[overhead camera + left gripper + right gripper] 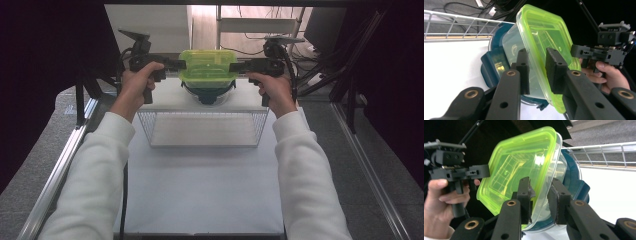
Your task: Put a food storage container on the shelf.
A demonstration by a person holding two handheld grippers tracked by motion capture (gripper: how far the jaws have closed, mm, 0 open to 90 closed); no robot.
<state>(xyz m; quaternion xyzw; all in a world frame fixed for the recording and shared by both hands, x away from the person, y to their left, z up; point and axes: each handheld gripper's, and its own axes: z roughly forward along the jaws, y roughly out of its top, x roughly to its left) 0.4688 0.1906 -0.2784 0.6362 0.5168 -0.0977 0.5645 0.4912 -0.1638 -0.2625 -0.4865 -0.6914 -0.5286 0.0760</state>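
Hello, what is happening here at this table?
A person holds a clear container with a green lid from both sides, the left gripper and right gripper each with its jaws around the rim. The container sits on a dark blue container, which stands on a white wire shelf. Whether the jaws press on the rim is unclear.

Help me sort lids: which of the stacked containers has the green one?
The clear top container, held between both grippers; its lid is neon green. The container beneath is dark teal.

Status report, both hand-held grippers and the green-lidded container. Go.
Left hand-held gripper and right hand-held gripper straddle green-lidded container rims, grip unclear. Container over blue-lidded container on wire shelf.
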